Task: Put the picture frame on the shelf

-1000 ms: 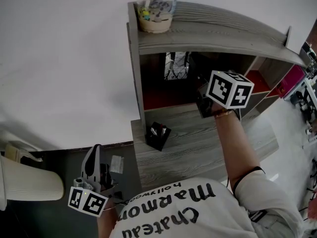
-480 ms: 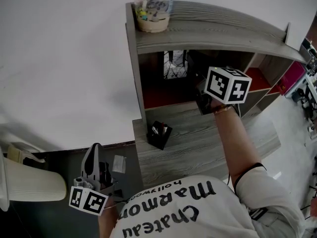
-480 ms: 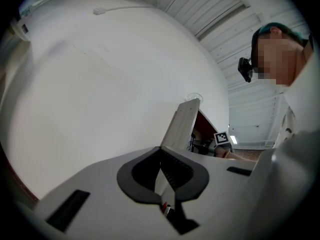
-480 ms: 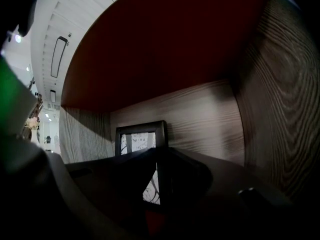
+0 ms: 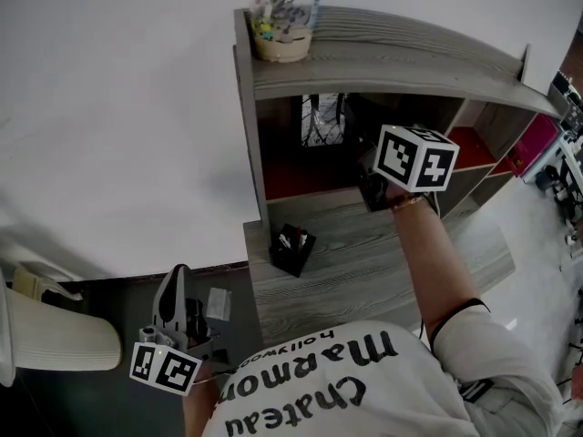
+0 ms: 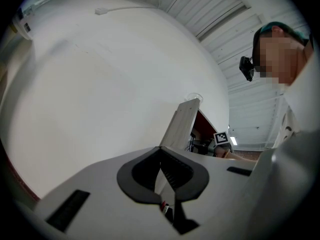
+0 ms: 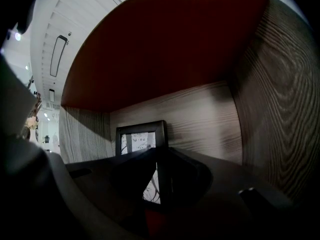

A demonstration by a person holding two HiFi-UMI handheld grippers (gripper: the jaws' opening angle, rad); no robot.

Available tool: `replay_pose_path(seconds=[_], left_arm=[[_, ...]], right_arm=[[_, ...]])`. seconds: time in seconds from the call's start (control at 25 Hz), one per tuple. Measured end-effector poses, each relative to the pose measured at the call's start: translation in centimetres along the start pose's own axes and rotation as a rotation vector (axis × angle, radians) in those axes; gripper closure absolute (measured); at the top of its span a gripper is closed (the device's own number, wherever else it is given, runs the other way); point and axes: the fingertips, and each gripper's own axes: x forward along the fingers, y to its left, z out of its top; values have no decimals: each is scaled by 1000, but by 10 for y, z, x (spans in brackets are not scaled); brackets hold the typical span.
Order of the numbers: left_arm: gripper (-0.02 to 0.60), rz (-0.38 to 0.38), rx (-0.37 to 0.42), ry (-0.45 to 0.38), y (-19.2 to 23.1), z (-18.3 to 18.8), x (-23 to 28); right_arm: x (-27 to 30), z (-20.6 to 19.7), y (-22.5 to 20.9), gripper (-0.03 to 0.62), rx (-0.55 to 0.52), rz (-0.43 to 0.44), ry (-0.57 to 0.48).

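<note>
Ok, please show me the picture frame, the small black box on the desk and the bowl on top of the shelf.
picture frame (image 5: 323,120): head view, on its printed picture.
black box (image 5: 293,257): head view, on its front wall.
bowl (image 5: 284,43): head view, on its outer wall.

A small black box (image 5: 292,248) (open-topped, contents too small to tell) stands on the grey wood-grain tabletop (image 5: 364,276). A cream bowl (image 5: 284,42) of small oddments sits high up. A white chair (image 5: 55,344) stands at lower left.

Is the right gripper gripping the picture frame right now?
No, the picture frame stands upright against the compartment's back wall, beyond the right gripper, whose jaws are closed and empty.
</note>
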Motion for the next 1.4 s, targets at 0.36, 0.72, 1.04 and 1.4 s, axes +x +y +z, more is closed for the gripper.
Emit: replay_pose_path(seconds=[0.36,0.72,1.04,1.4], left_arm=[[565,-15,-18,-5,-1,-2,2],[565,7,-21,-8,7,-3,-3],[565,26,29,15,8,-9,-3],[565,29,23,13,11,-8,-2]], right_arm=[[3,0,-2,516,5,-11,-4],[4,0,-4,514,2,-11,-15],[6,-1,-7,514,38,-8,-18],[7,-1,-7,513,39,-8,-22]])
